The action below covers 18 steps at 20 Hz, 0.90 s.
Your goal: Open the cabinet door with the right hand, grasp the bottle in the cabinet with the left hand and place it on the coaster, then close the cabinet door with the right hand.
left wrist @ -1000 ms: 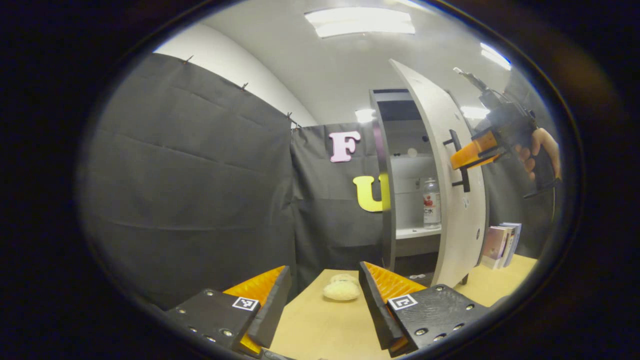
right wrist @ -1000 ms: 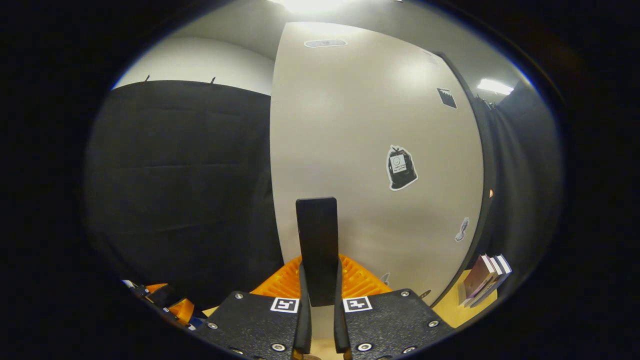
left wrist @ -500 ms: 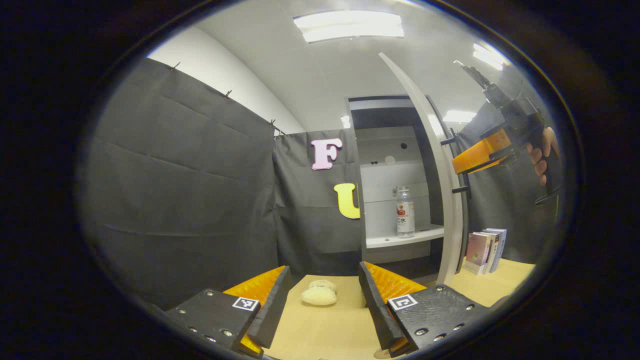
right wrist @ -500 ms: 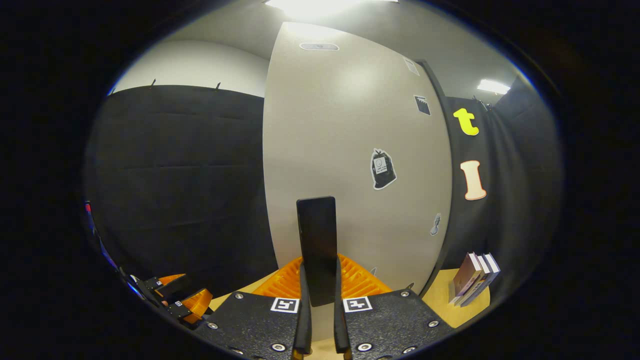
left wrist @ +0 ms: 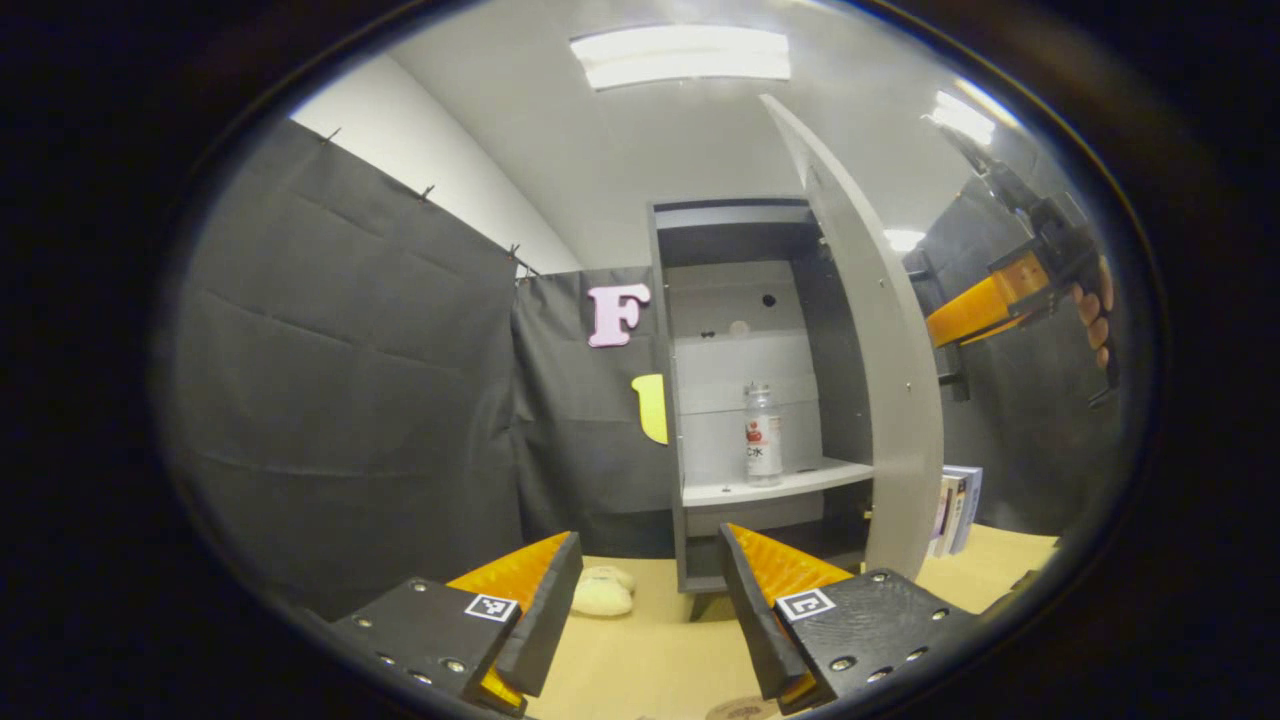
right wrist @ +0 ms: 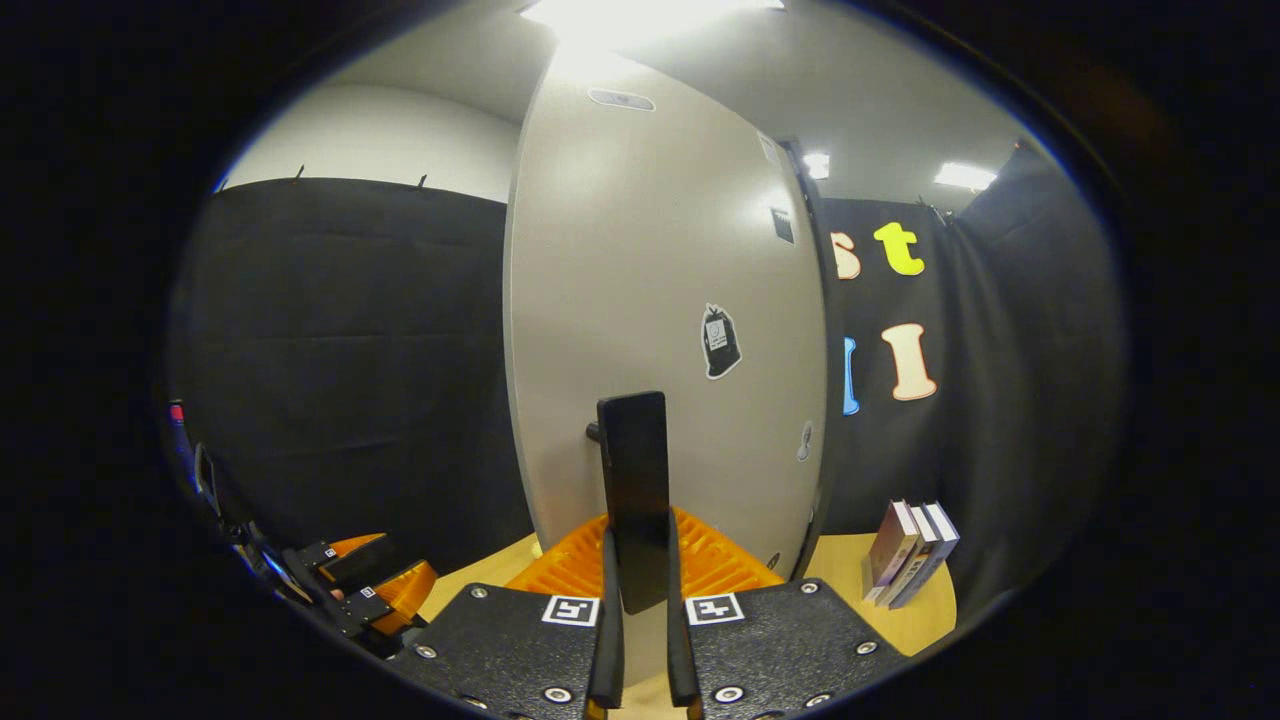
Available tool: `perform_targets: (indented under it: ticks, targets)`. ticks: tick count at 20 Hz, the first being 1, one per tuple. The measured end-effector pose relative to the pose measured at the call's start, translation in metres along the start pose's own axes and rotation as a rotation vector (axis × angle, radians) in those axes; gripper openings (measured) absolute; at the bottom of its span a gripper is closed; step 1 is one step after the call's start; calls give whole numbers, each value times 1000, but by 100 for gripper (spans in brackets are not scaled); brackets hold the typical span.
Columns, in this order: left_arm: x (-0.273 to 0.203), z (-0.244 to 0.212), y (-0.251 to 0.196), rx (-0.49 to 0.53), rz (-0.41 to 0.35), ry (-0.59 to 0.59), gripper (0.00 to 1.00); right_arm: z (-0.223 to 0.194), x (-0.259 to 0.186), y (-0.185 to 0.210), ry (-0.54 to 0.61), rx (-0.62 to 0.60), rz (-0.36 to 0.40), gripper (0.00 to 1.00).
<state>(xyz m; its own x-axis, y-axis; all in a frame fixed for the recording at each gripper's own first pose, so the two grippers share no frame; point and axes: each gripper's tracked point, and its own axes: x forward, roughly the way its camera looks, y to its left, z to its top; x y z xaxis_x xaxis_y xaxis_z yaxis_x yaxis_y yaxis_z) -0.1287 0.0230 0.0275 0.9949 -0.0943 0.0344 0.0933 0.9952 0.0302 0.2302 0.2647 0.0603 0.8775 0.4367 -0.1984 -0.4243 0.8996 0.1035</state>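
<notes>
Cabinet as the landmark: out in front of it and to its left, the left gripper hangs low over the table with its fingers spread wide and nothing between them. A pale fluffy object lies on the table near the cabinet's foot. Inside the cabinet, the bottle stands upright on the shelf, in plain sight. To the cabinet's right, the cabinet door is swung well out, and the right gripper has both fingers clamped on the handle. Books lean just beyond the door. I judge the door open enough; hold it steady, then bring the left gripper straight in at label height, fingers either side of the bottle, clear of the shelf.
</notes>
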Motion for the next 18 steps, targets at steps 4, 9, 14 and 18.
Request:
perform_targets:
  ticks: [4,9,14,18]
  targets:
    - [1,-2,-15,-23,-28,7,83,2,-8,-10,-9,1,-50,17]
    - [-5,0,-31,-30,-48,3,76,2,-9,-21,-23,19,-113,16]
    - [-16,-3,-42,-38,-50,24,73,2,-10,-31,-39,59,-178,16]
    - [-24,-6,-47,-30,-40,40,74,2,-13,-47,-56,37,-256,16]
